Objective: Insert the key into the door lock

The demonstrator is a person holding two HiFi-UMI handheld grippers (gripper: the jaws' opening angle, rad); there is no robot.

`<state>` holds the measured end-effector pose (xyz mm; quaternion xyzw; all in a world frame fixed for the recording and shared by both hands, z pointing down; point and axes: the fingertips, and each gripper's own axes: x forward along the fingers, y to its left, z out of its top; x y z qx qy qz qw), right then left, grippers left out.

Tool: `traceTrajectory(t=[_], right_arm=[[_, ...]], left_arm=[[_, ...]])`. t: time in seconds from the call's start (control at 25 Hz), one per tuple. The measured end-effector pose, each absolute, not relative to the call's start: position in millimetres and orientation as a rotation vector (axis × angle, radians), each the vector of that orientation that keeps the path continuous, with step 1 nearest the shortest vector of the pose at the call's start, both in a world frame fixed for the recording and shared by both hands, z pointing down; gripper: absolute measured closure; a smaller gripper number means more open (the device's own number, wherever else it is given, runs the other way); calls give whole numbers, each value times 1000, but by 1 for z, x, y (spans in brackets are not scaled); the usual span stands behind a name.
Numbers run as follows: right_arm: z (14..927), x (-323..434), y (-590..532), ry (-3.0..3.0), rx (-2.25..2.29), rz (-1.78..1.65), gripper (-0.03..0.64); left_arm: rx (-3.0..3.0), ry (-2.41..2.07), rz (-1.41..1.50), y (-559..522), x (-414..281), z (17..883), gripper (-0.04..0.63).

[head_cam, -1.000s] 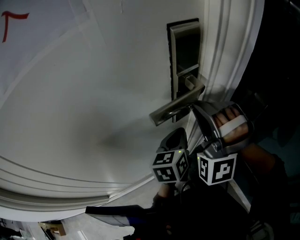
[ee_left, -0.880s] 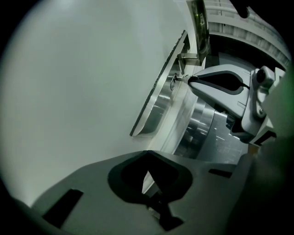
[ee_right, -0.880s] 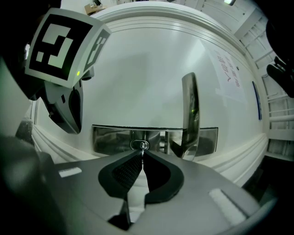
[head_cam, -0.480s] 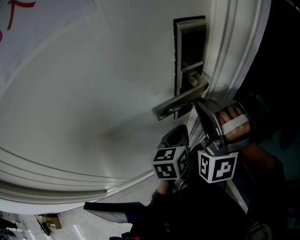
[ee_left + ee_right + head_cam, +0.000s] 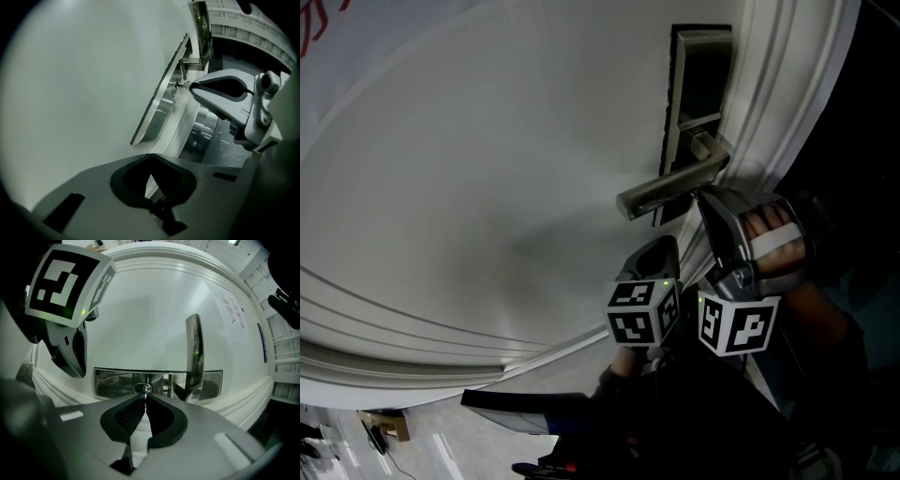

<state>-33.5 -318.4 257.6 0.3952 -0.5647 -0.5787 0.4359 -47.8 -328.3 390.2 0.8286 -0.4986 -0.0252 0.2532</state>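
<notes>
Right gripper view: jaw tips pinch the key (image 5: 146, 393) at the lock (image 5: 140, 388).

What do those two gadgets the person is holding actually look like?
Both are grey shells tapering to pointed jaws lined with dark pads. The left gripper and right gripper each carry a white cube printed with black square markers; the left's shows a small green light. A white band crosses the hand on the right one.
</notes>
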Motion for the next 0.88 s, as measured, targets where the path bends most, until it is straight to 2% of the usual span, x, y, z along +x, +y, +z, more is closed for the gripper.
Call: traceTrajectory(t=[0.88], right_arm=[[257, -34, -318, -1408, 985, -1440, 604]], left_arm=[[2283, -1344, -41, -329, -48, 387, 595]])
